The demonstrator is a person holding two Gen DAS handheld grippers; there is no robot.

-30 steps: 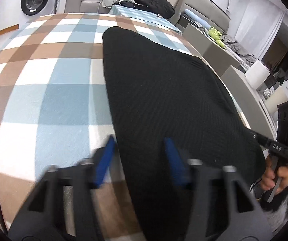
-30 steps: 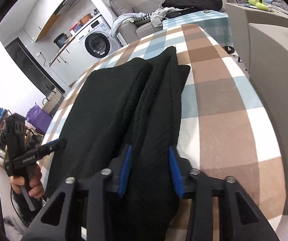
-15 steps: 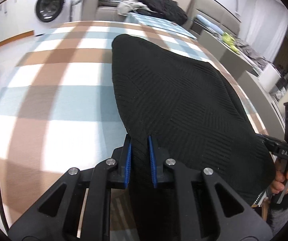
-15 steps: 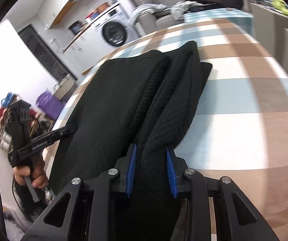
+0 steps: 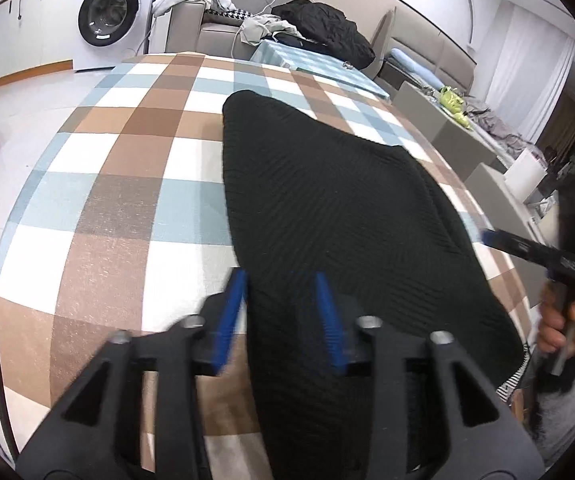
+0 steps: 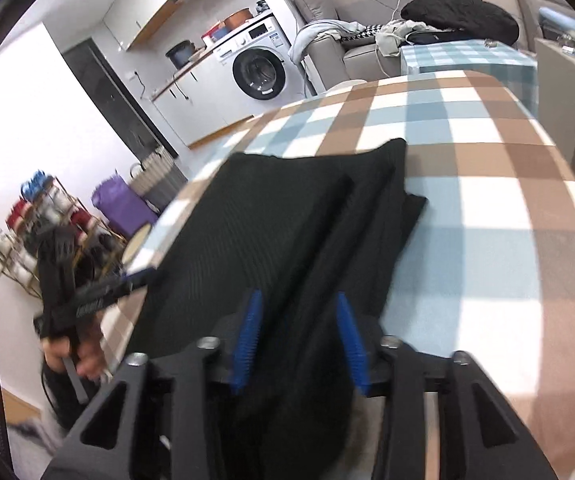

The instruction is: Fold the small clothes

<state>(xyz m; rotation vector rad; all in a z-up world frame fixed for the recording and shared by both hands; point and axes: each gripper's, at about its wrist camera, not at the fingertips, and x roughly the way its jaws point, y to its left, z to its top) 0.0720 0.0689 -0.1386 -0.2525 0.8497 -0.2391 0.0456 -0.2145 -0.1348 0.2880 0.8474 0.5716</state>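
A: Left hand-held gripper (image 5: 279, 312)?
B: Just been opening, jaws apart over black garment (image 5: 339, 216)'s near edge on checked bench (image 5: 119, 184).
A: Right hand-held gripper (image 6: 297, 336)?
B: Likewise opening, straddling folded layers. Releasing; probably regripping for next fold.

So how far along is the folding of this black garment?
Done: the black garment lies on the checked cloth with its sides already folded in, layers showing along its right edge. In hand: the left gripper and right gripper have just been opening at the near edge, fabric between the jaws but not pinched. Left: probably a crosswise fold; none shows yet.
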